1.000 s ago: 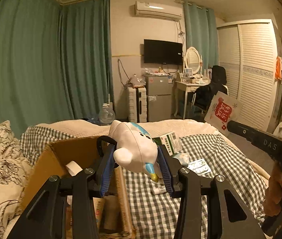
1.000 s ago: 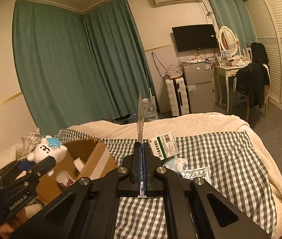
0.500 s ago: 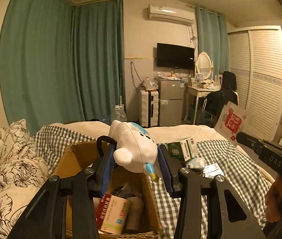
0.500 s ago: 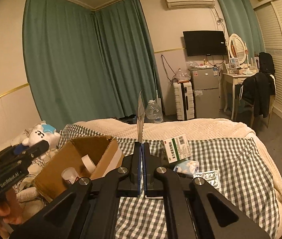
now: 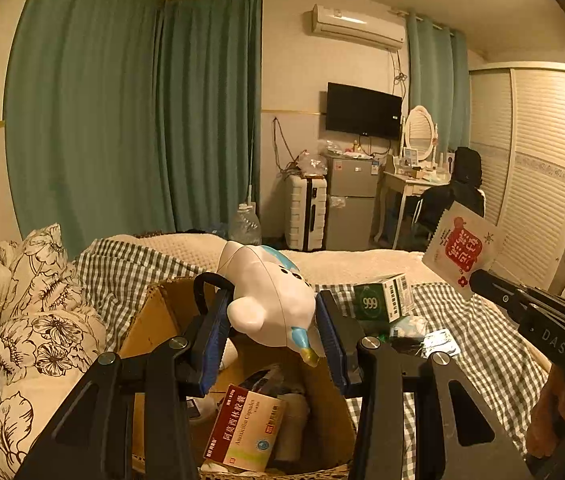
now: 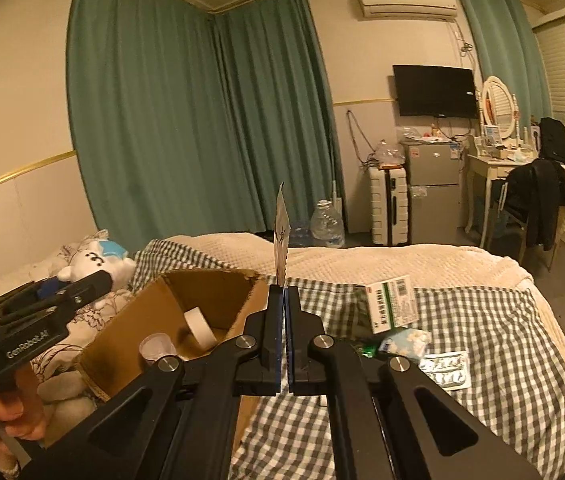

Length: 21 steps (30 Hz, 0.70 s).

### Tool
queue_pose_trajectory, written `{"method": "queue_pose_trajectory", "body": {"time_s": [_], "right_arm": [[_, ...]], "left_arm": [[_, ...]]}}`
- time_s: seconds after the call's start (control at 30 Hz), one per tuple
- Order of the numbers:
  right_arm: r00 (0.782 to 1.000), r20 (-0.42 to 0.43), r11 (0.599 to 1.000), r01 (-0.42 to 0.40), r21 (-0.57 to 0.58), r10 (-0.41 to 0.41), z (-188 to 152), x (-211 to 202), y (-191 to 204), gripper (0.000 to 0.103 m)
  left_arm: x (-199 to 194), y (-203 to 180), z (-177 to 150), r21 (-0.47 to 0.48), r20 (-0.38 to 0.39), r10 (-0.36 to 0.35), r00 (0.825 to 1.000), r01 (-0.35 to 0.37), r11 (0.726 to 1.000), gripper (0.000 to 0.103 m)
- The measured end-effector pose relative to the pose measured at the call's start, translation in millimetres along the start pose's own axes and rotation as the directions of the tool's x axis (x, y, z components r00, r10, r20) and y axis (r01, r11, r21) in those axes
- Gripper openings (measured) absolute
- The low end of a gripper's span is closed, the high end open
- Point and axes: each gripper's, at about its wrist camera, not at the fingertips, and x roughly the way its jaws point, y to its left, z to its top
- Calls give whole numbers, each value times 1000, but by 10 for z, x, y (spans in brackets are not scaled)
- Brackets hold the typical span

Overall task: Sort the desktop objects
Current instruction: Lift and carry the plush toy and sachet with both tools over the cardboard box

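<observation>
1. Left tongs (image 5: 272, 340) clamped on a white toy figure (image 5: 270, 300) with a blue cap; the blue pads (image 5: 212, 344) press its two flanks. Toy's long axis runs up and away from the camera, its small blue-and-yellow tip pointing down.
2. Right tongs (image 6: 284, 340) pressed together on a thin paper sachet (image 6: 281, 236). From the right wrist view it stands edge-on and upright above the jaws; from the left wrist view its red-printed face (image 5: 462, 246) shows.
3. Key relation: cardboard box (image 5: 150, 320) sits directly below and ahead of the left tongs. Toy hangs above the open top, over the red-and-cream medicine carton (image 5: 246, 428) already inside. Judgement: a release here should drop the toy into the box.
4. From the right wrist view the box (image 6: 122, 340) lies left of and below the right tongs, a tape roll (image 6: 198, 328) and a small cup (image 6: 158, 346) visible in it. Sachet is not over the opening; the left hand is the nearer one.
5. On the checked blanket (image 6: 502, 360), right of the box: a green-and-white medicine box (image 6: 392, 308), a tissue pack (image 6: 406, 340), a foil pill strip (image 6: 446, 368).
6. Judgement: the toy goes in first; the sachet needs a move leftward to reach the box.
</observation>
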Motion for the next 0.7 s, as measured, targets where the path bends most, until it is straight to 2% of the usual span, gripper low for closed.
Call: {"method": "queue_pose_trajectory", "body": {"time_s": [0.47,0.7], "right_arm": [[995,-64,993,-87,-80,82,-166,401,394,1],[989,-100,988,-118,-98,108,-227,578,540,1]], "left_arm": [[390,352,-149,-45,-99,51,994,-55,997,44],[501,388,-208,-35,-135,47,990,-52,998,44]]}}
